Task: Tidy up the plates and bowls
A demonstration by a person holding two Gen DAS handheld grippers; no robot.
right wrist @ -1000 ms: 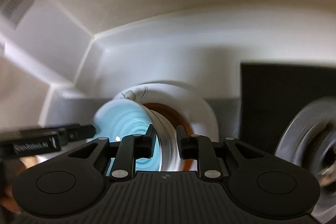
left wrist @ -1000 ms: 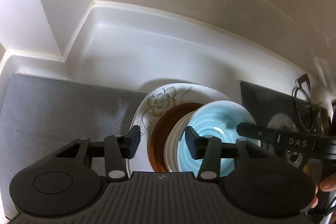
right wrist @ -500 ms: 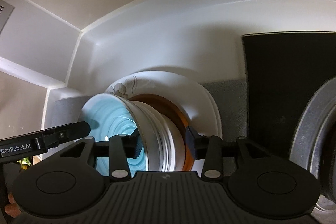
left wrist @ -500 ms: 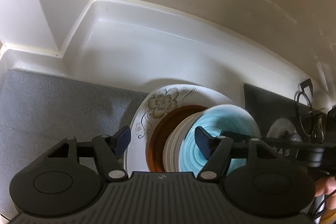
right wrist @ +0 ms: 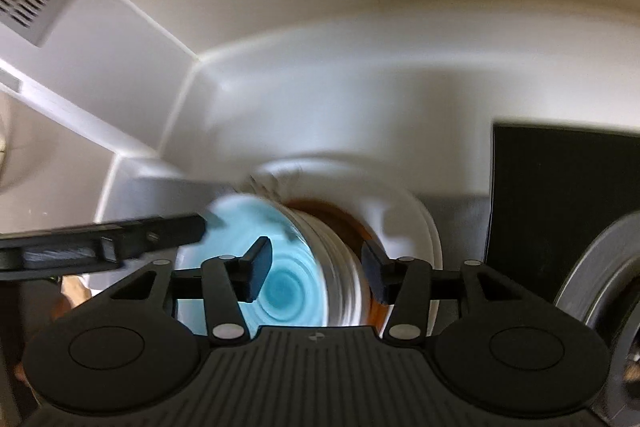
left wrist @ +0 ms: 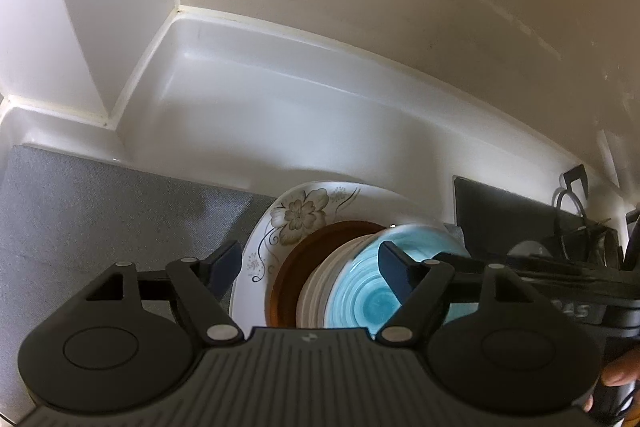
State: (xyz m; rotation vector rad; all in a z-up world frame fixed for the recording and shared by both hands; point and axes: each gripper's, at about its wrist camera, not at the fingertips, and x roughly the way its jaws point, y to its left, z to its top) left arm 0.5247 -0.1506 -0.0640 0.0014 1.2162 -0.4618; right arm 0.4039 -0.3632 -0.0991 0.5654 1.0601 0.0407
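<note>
Blue bowl [right wrist: 280, 283] sits between the spread right claw [right wrist: 314, 273] fingers.

Your left wrist view is sharp and softly lit; your right wrist view smears with motion blur; fisheye bends both edges.

Only one piece of lettering can be made out. In the left wrist view, the dark body of the right gripper [left wrist: 452, 261] carries pale capitals along its side at the right edge of the frame; "AS" is clear, and the letter before it is cut off and unclear. In the right wrist view, the left gripper [right wrist: 200, 225] is too blurred to read.
</note>
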